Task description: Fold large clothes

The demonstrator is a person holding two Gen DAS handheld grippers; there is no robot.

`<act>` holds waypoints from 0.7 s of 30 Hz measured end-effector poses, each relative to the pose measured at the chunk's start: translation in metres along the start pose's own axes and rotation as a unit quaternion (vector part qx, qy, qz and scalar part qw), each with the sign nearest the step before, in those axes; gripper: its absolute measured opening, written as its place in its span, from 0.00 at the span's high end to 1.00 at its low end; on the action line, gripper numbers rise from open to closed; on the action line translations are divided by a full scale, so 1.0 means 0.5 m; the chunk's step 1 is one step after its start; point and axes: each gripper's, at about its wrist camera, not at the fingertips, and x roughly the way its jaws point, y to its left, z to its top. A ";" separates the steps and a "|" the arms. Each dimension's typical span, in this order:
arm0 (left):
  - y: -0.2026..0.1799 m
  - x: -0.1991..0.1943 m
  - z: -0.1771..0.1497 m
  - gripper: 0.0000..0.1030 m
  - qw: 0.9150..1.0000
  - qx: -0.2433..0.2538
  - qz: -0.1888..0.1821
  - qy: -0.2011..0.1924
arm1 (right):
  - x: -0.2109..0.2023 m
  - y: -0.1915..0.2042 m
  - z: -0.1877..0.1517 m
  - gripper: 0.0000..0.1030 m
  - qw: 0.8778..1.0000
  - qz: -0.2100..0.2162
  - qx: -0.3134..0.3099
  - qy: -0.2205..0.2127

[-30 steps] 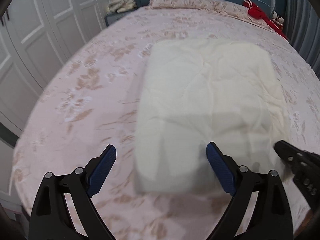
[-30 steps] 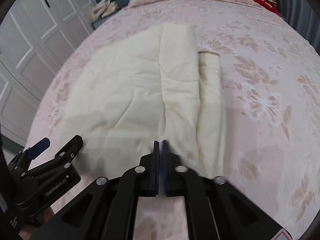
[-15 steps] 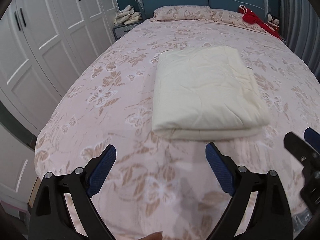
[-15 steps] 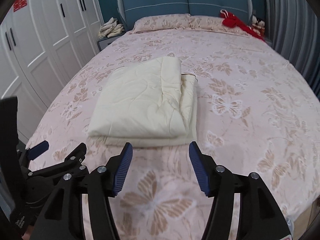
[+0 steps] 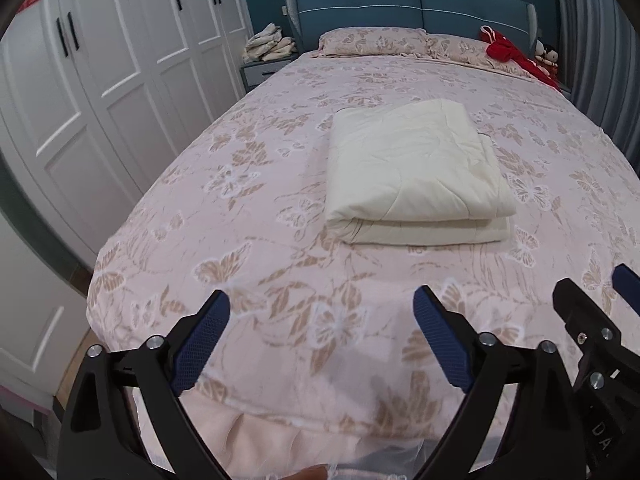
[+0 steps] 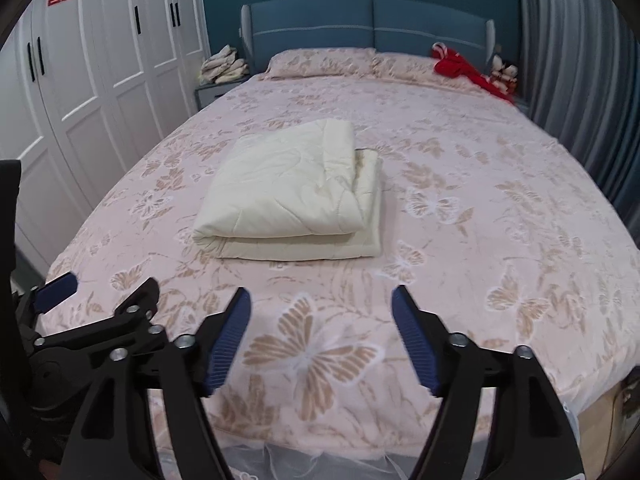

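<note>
A cream quilted blanket (image 5: 412, 172) lies folded in a thick rectangle on the middle of the pink floral bed (image 5: 280, 184); it also shows in the right wrist view (image 6: 292, 196). My left gripper (image 5: 322, 340) is open and empty, held above the foot of the bed, well short of the blanket. My right gripper (image 6: 320, 336) is open and empty, also above the bed's foot. Each gripper shows at the edge of the other's view, the right one (image 5: 592, 332) and the left one (image 6: 100, 312).
White wardrobe doors (image 5: 100, 80) run along the left. A blue headboard (image 5: 408, 8) and pillows (image 5: 372, 40) stand at the far end, with red cloth (image 5: 512, 54) at the far right. A nightstand with folded items (image 5: 266, 46) is at the far left. Grey curtains (image 6: 580, 80) hang right.
Both grippers have drawn back from the blanket to the foot of the bed. The right gripper, shut a second ago, has opened. The blanket lies folded and untouched.
</note>
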 end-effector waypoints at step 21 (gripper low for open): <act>0.010 -0.054 -0.059 0.09 1.000 -0.004 0.013 -0.028 | -0.034 -0.024 -0.062 0.17 0.999 0.023 0.032 -0.005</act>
